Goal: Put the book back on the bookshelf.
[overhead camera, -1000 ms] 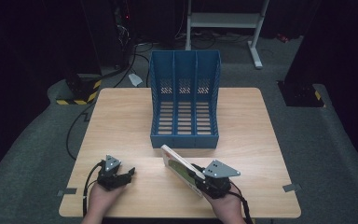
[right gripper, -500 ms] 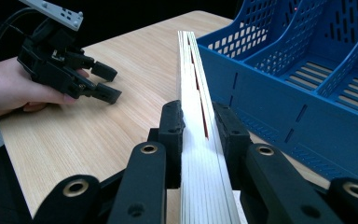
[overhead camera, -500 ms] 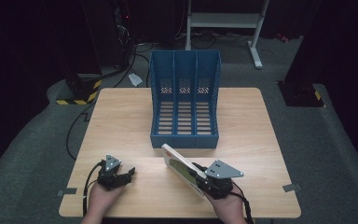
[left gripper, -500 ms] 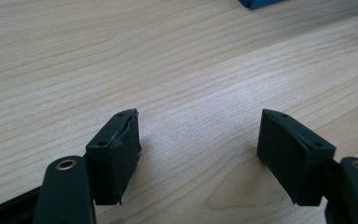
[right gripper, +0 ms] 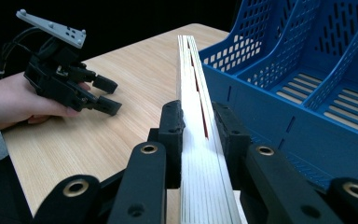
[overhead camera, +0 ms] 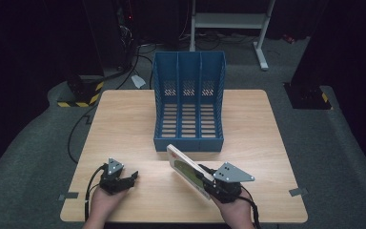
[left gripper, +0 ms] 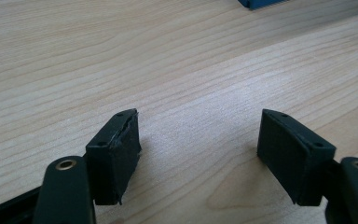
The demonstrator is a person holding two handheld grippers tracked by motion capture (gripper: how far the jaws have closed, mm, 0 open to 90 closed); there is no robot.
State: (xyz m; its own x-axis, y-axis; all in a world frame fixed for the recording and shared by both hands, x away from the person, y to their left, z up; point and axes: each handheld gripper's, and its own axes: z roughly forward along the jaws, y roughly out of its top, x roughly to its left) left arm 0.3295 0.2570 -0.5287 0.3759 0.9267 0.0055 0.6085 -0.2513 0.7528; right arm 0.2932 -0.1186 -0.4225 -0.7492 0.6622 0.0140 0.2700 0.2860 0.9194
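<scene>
Jaws of our right gripper (right gripper: 196, 123) are clamping the book (right gripper: 193, 102) edge-on; our left gripper (left gripper: 198, 151) is gaping empty. Swinging it carelessly, we risk striking the blue file rack (overhead camera: 189, 102).

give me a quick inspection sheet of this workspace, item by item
surface: light wooden table, bare around the work
job's things: thin book held on edge in the right gripper; blue three-slot file rack stands at mid table, slots empty
clutter: nothing seen on the table
grippers: right gripper shut on the book, near the rack's front; left gripper open, low over the table at the near left, holding nothing
cables: black cable trails from the left gripper; more cables on the floor behind
surroundings: grey carpet, dark room, white stand behind, tape marks at the table's near corners
</scene>
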